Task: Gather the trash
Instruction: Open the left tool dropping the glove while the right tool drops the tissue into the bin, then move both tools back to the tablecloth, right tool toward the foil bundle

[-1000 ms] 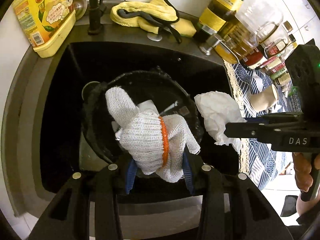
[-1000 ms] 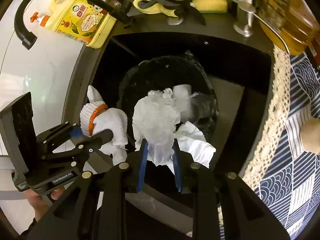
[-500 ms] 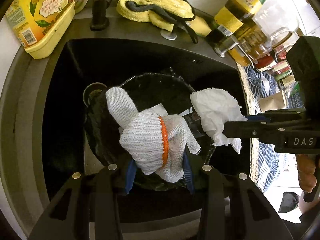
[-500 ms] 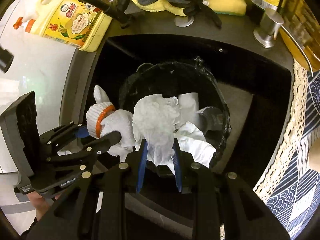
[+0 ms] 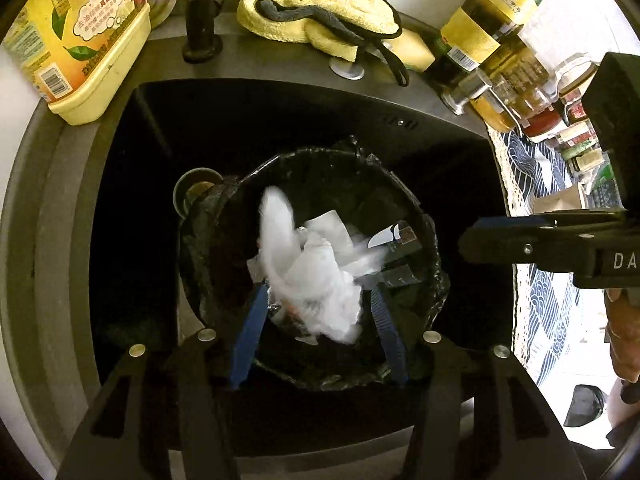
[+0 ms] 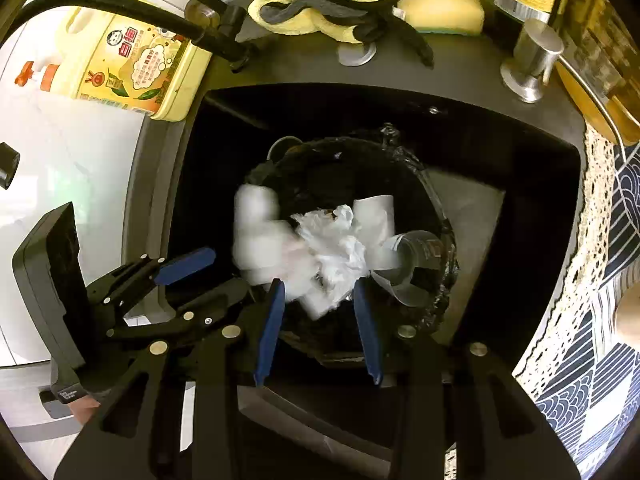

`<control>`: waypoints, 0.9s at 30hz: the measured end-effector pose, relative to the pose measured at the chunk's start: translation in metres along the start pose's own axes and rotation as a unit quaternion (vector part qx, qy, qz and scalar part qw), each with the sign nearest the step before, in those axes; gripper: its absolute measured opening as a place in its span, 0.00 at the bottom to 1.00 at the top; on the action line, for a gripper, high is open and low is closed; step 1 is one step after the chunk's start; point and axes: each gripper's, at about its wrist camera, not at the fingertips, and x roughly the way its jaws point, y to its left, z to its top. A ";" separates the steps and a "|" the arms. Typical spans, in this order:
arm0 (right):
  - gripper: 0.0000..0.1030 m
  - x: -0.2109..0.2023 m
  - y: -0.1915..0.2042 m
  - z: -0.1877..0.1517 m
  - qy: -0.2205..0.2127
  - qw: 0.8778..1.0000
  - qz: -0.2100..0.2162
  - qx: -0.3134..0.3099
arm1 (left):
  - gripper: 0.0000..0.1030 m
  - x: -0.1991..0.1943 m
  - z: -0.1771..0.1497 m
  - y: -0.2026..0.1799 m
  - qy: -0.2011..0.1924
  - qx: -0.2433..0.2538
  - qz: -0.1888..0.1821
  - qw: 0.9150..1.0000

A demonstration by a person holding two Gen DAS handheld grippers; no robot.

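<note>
Both grippers, left gripper (image 5: 316,328) and right gripper (image 6: 320,312), spread wide and empty above the lined bin (image 5: 424,216) in the sink (image 5: 132,184); blurred white glove (image 5: 280,240) and crumpled tissue (image 6: 336,244) are inside it; light, soft, pinch any fold.

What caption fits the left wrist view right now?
Left gripper open above the bag-lined bin in the sink, blurred white glove dropping in.
</note>
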 end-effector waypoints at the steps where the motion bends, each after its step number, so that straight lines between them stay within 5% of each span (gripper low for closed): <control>1: 0.36 -0.001 -0.001 -0.001 0.000 1.000 0.000 0.002 | 0.61 0.000 0.000 -0.001 -0.001 0.000 0.002 1.000; 13: 0.36 -0.020 -0.006 -0.017 -0.022 1.000 -0.003 0.008 | 0.62 -0.016 -0.008 -0.013 -0.020 0.000 0.002 1.000; 25: 0.47 -0.050 -0.034 -0.047 -0.044 0.998 -0.003 0.038 | 0.62 -0.029 -0.017 -0.036 -0.026 0.010 0.010 1.000; 27: 0.53 -0.056 -0.041 -0.052 -0.049 0.998 -0.003 0.046 | 0.69 -0.030 -0.018 -0.044 -0.027 0.018 0.011 0.999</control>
